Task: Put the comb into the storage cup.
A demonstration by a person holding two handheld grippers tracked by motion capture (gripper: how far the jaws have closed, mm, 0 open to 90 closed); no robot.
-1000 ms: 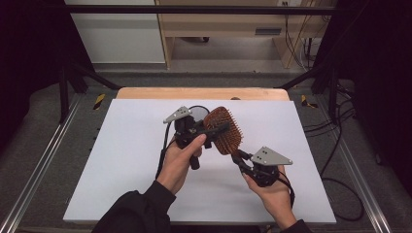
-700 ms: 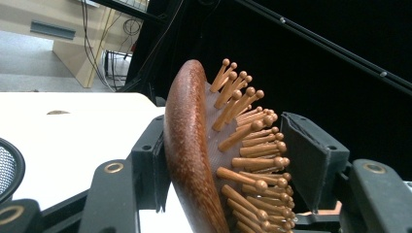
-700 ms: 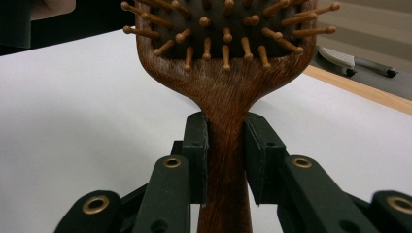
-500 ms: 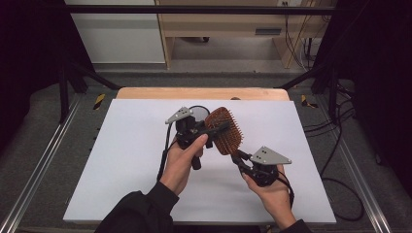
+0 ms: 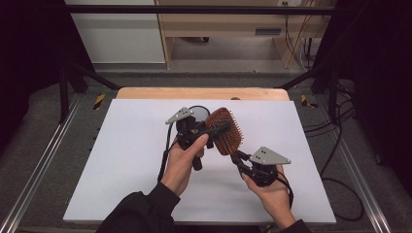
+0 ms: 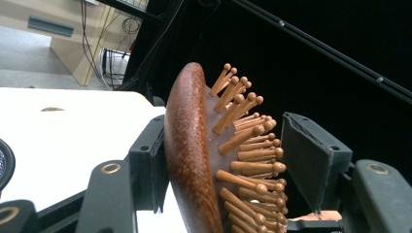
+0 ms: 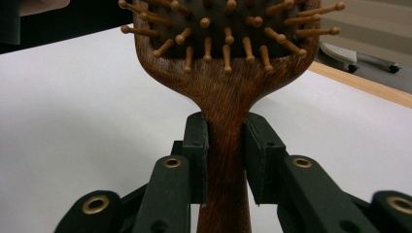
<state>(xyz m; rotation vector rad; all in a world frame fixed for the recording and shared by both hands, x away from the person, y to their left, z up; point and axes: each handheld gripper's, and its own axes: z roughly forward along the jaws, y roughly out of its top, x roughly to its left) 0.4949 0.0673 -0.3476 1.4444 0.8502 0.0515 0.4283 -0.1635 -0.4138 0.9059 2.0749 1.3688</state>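
One wooden paddle hairbrush (image 5: pixel 224 131) hangs above the white counter (image 5: pixel 121 160) between two claws. The right claw (image 7: pixel 226 160) clamps its handle. The left claw (image 6: pixel 228 160), jaws just closing, straddles its head, one pad against the back, the other clear of the bristles.

White sheet (image 5: pixel 121 160) over wooden table (image 5: pixel 194 93) — table edge showing beyond it
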